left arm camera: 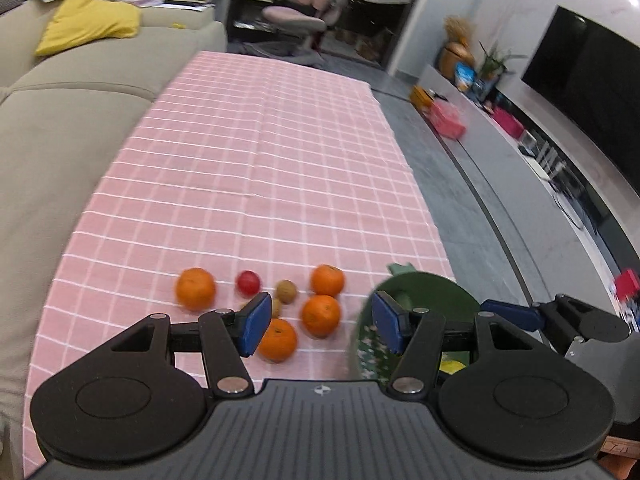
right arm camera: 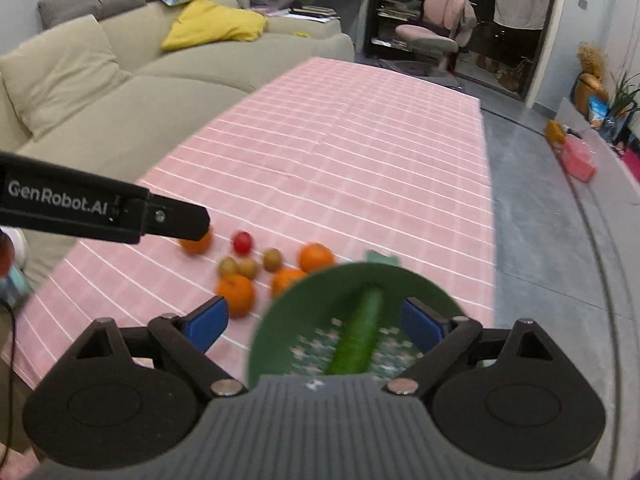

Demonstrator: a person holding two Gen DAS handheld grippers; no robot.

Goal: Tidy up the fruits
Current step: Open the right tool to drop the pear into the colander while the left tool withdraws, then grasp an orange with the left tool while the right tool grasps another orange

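Observation:
Several oranges (left arm camera: 320,315) lie on the pink checked tablecloth (left arm camera: 256,152), with a red tomato (left arm camera: 248,282) and small brown fruits (left arm camera: 286,291). A green bowl (right arm camera: 320,292) stands at the right and holds a cucumber (right arm camera: 358,330). My left gripper (left arm camera: 320,322) is open and empty, above the oranges and the bowl's left rim (left arm camera: 362,320). My right gripper (right arm camera: 316,324) is open and empty, hovering over the bowl. The oranges (right arm camera: 236,294), tomato (right arm camera: 242,241) and brown fruits (right arm camera: 272,259) also show in the right wrist view.
A beige sofa (right arm camera: 120,92) runs along the table's left side. The table's right edge drops to a grey floor (right arm camera: 540,240). A TV bench with clutter (left arm camera: 500,120) stands at the far right. The left gripper's body (right arm camera: 80,208) crosses the right wrist view.

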